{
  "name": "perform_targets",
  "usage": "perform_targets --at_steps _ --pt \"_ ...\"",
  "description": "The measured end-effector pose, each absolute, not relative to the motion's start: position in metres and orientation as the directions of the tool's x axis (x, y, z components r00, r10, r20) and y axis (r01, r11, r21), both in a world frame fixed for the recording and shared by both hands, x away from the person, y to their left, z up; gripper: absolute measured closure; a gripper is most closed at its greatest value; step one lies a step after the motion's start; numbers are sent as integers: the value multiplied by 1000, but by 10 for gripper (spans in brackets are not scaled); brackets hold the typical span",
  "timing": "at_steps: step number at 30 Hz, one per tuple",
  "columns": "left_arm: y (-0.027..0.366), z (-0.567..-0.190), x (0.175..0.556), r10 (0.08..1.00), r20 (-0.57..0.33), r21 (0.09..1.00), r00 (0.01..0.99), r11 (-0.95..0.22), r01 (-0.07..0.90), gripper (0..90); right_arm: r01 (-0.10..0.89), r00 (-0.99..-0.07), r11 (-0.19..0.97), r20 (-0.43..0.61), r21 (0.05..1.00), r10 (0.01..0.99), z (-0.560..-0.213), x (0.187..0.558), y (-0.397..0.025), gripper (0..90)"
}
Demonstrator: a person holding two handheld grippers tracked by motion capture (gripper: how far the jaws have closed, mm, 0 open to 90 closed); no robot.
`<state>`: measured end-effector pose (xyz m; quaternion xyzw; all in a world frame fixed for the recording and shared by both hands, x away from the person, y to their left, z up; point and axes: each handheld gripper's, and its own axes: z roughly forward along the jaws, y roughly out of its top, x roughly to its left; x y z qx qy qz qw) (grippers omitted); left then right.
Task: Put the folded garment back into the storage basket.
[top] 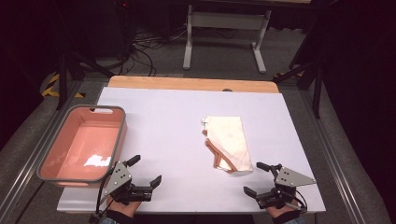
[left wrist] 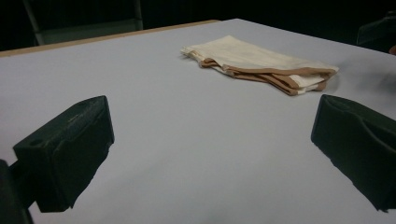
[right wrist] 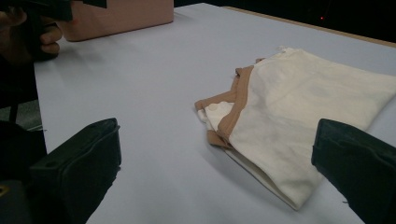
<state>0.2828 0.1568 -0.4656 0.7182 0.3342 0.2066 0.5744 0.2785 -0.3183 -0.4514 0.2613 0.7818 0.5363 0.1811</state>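
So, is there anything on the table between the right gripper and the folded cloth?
No. In the right gripper view, bare table lies between the open right gripper and the folded cream cloth.

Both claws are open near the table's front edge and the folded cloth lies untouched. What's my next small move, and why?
Probably ease the right claw forward to the near corner of the folded cloth. Its jaws stand wide open and empty, the cloth lies just ahead of them, and the left claw sits farther off, beside the pink tub.

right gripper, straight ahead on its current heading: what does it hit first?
Most likely the folded cream cloth. The right gripper is open, with the cloth's near tan-trimmed edge lying just beyond the jaws on the table. Exact depth is unclear.
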Motion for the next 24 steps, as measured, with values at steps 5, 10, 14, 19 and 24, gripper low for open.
perform_targets --at_steps 5,10,14,19,24 --pt "157 -466 284 704 -113 961 701 -102 258 0 205 -799 288 -10 936 602 -449 277 -319 24" --pt "154 -463 281 705 -73 960 705 -141 240 0 200 -801 291 -15 936 599 -448 276 -319 24" --pt "150 -461 280 710 -23 954 704 -194 227 20 198 -804 291 -15 936 595 -448 276 -319 24" --pt "146 -457 279 699 -48 957 714 -173 233 31 197 -804 293 -17 936 594 -448 276 -318 24" --pt "141 -449 284 670 -62 953 740 -181 243 31 202 -805 295 -14 934 594 -449 277 -318 24"
